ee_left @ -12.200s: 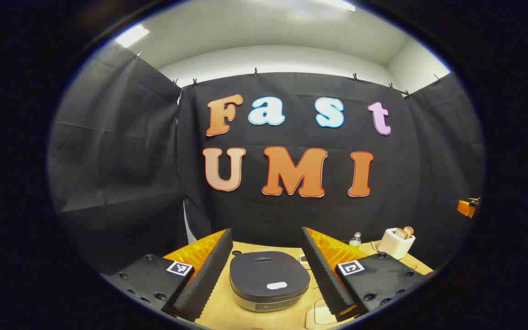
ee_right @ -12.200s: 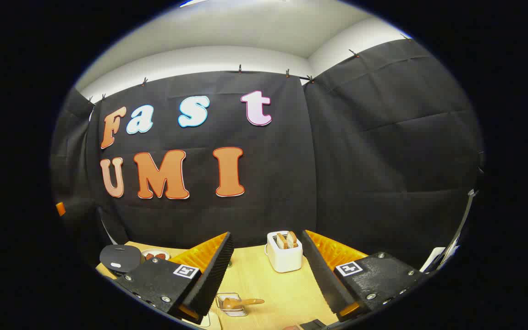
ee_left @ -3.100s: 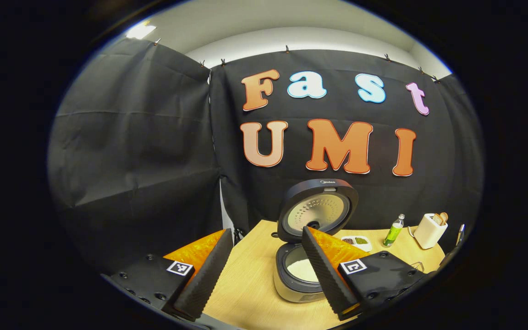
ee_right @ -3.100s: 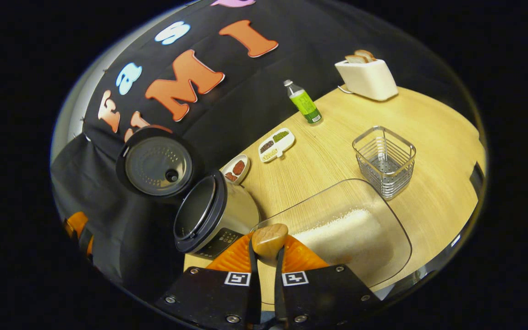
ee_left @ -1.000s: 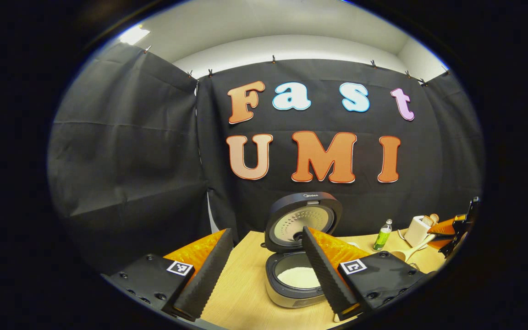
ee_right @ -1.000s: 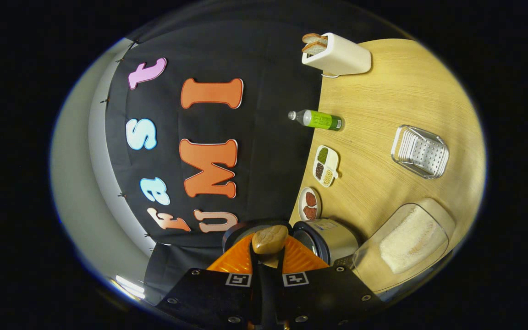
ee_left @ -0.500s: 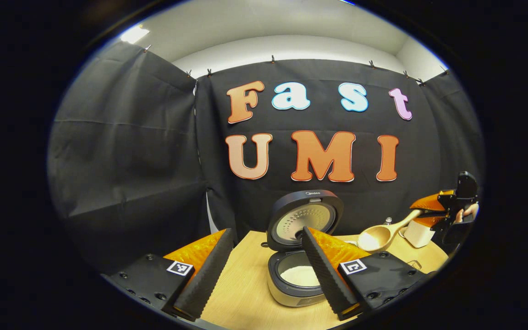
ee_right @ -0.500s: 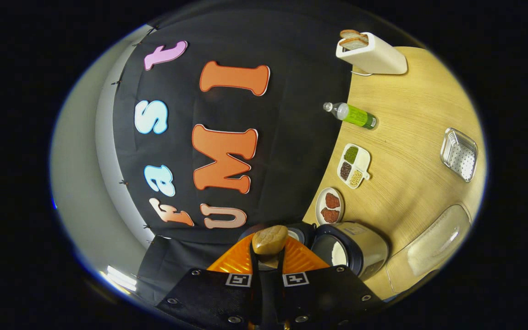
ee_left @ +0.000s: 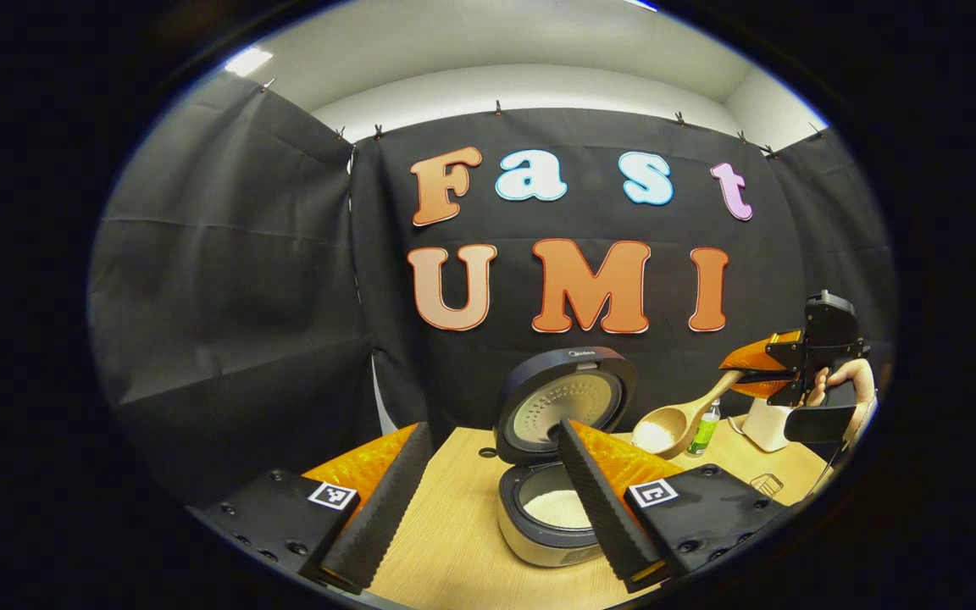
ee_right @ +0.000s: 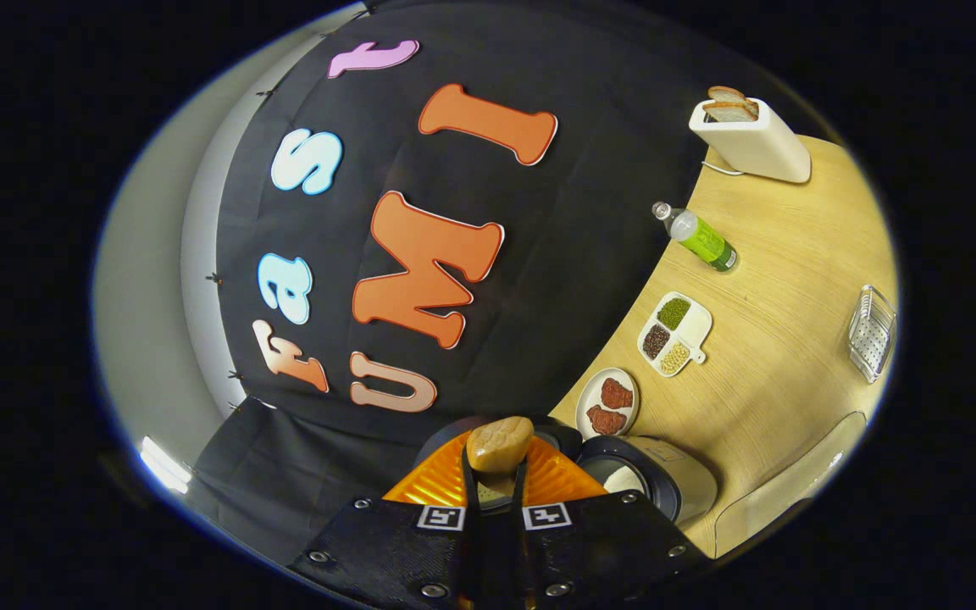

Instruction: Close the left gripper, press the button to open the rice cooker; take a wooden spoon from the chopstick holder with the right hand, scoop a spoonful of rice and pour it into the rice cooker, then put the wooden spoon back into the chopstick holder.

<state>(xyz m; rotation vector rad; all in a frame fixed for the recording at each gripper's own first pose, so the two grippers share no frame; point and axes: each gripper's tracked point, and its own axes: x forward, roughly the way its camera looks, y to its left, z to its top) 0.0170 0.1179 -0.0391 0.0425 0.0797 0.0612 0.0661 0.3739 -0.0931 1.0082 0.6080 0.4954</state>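
The rice cooker [ee_left: 539, 542] stands on the wooden table with its lid [ee_left: 562, 400] raised and white rice in the pot. My left gripper [ee_left: 488, 508] hangs open in front of it, with the pot partly behind its right finger. To the right, in the left gripper view, my right gripper [ee_left: 751, 373] is shut on the handle of the wooden spoon [ee_left: 679, 422]. The spoon carries rice, and its bowl hangs beside the lid, above and right of the pot. In the right gripper view the spoon [ee_right: 499, 445] sticks out between the shut fingers of the right gripper [ee_right: 495, 479], above the cooker [ee_right: 653, 485].
A wire chopstick holder [ee_right: 871, 332] stands at the table's right. A green bottle [ee_right: 704, 241], a white toaster [ee_right: 751, 135], a divided dish [ee_right: 674, 335] and a small plate [ee_right: 608, 402] line the back edge. The clear rice container [ee_right: 784, 500] sits beside the cooker. A hand [ee_left: 844, 377] holds the right gripper.
The right gripper has risen and carried the spoon left toward the open cooker, rolling as it went. The left gripper has hardly moved.
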